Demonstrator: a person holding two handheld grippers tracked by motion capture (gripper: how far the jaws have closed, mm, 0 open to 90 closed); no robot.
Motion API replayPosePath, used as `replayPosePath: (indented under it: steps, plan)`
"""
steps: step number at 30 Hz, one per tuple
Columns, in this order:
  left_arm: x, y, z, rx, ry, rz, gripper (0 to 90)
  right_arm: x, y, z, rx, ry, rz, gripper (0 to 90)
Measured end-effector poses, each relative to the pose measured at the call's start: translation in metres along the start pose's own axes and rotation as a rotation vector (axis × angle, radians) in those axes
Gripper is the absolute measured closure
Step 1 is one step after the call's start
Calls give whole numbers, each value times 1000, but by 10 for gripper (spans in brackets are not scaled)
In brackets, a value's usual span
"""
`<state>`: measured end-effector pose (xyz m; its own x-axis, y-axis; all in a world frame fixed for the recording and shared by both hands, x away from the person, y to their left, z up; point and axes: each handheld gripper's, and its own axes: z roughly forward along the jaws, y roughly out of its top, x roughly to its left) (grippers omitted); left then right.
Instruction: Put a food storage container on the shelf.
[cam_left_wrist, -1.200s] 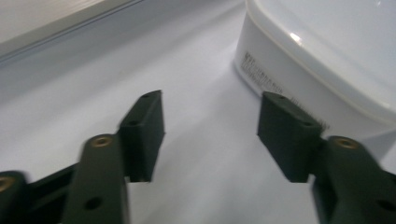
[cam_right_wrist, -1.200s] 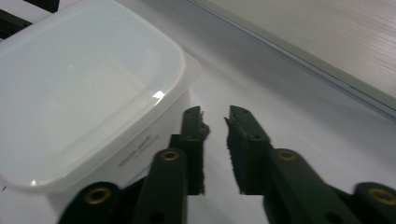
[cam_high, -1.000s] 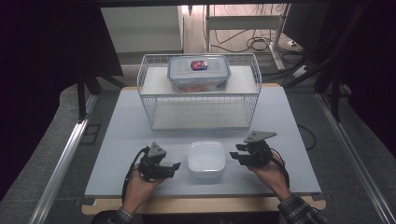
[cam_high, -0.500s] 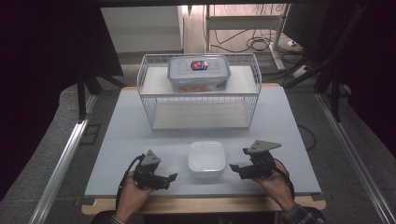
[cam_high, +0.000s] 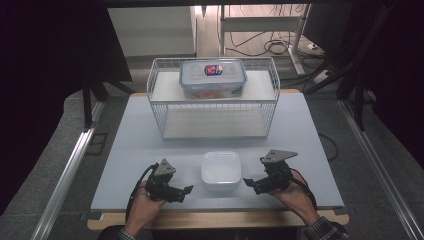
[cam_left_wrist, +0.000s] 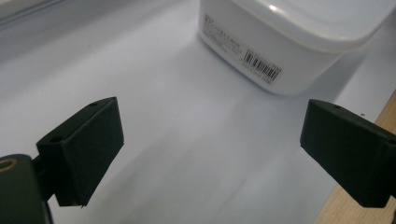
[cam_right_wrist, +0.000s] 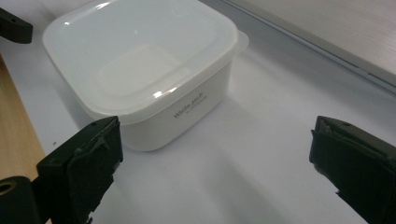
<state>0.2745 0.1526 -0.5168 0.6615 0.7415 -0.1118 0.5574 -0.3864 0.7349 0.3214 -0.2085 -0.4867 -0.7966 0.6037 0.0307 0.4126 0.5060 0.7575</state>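
A white square lidded container (cam_high: 220, 170) sits on the pale table near its front edge. It appears up close in the left gripper view (cam_left_wrist: 299, 42) and the right gripper view (cam_right_wrist: 144, 70). My left gripper (cam_high: 186, 192) rests low on the table just left of the container, open, with nothing between its jaws (cam_left_wrist: 212, 158). My right gripper (cam_high: 248, 183) is just right of the container, also open and empty (cam_right_wrist: 215, 158), its jaws pointing at the container's side.
A white wire basket (cam_high: 215, 125) stands at the back middle of the table, with a clear lidded box (cam_high: 213, 77) resting on top. The wooden table edge (cam_high: 215, 217) runs along the front. Metal rails (cam_high: 65, 175) flank the table.
Both hands have drawn back toward the front edge and dropped lower, the grippers now sitting at either side of the white container. Both stayed open.
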Motion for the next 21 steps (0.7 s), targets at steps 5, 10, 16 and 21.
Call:
replayPosePath:
  steps: [5, 10, 16, 21]
  plan:
    - [2, 13, -3, -28, -63, -6, 58, -2, 8, -5, 23, 15, 44, 75]
    - [-1, 26, -2, -41, -58, 9, 115, -1, 17, -9, -11, 11, 42, 185]
    - [-5, 36, 2, -59, -51, 22, 162, 4, 25, -4, -10, 18, 19, 243]
    - [-5, 40, 8, -60, -68, 28, 177, 8, 31, 2, -23, 34, 33, 286]
